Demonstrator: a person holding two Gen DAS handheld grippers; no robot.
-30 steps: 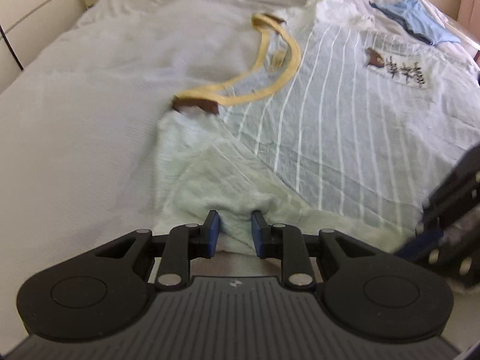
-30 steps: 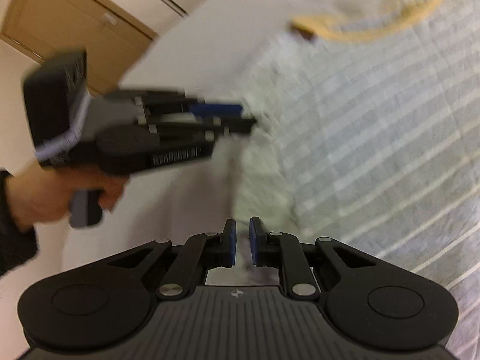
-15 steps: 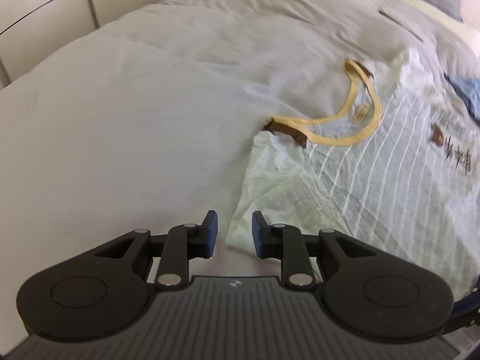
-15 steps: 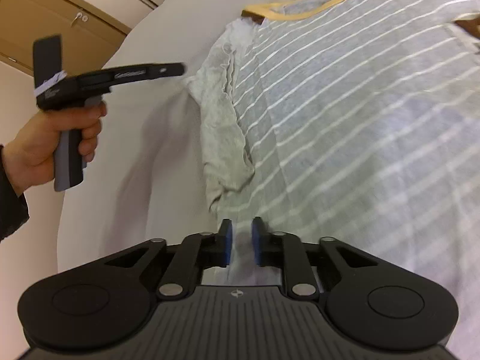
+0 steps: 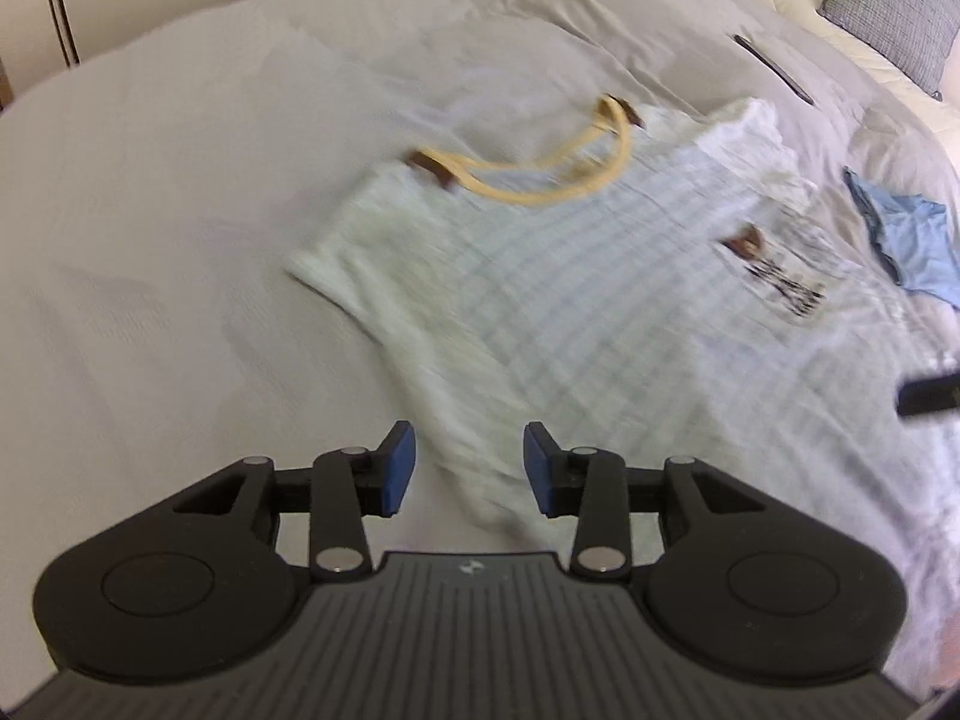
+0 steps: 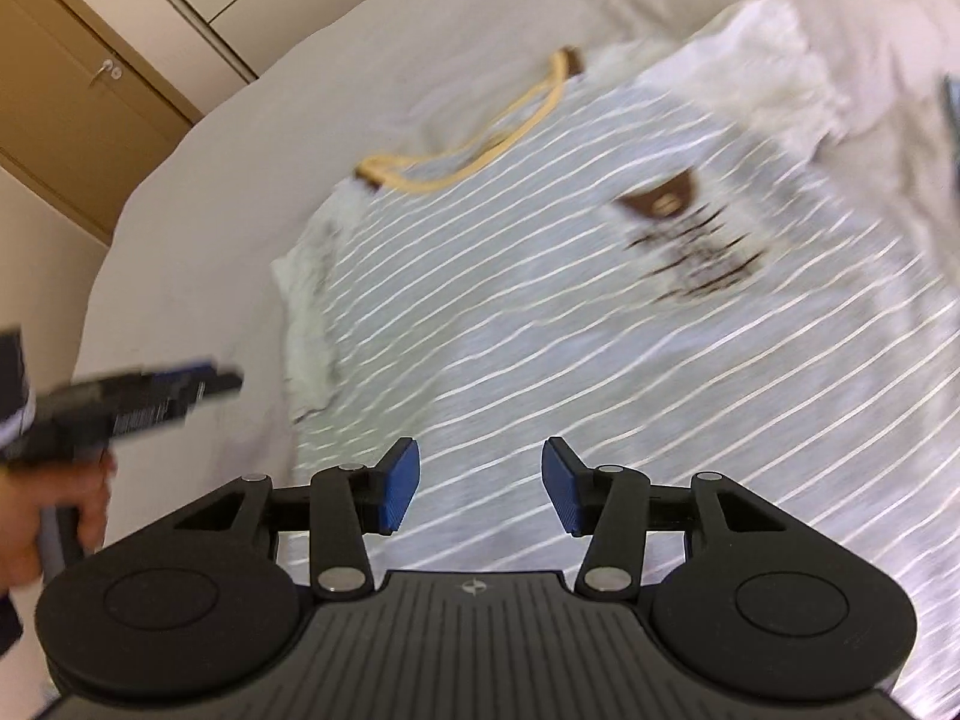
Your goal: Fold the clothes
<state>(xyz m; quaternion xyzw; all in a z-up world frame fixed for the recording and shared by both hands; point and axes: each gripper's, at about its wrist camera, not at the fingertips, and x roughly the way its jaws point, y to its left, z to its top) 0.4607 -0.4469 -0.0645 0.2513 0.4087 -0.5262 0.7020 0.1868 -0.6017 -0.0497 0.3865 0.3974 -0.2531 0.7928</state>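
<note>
Closest to me, my left gripper (image 5: 468, 468) now stands wide apart with nothing between its blue pads; half a second ago the gap was narrow, and a second ago it sat at the folded sleeve. My right gripper (image 6: 480, 486) has spread the same way, from nearly closed to well open and empty, hovering over the lower body of the striped T-shirt (image 6: 570, 312). In the right wrist view the hand (image 6: 54, 516) holding the left gripper has dropped from the upper left to the lower left, just beside the shirt's folded sleeve edge (image 6: 306, 330). Both views are blurred by motion.

The shirt lies spread flat on the bed (image 5: 168, 192), toward its right side, with the near sleeve tucked in over the body. Beyond that comes its yellow collar (image 5: 540, 180) and the dark chest print (image 5: 780, 282). A blue garment (image 5: 912, 240) lies further right, apart from the shirt, and a grey pillow (image 5: 894, 12) sits at the bed's far right corner.
</note>
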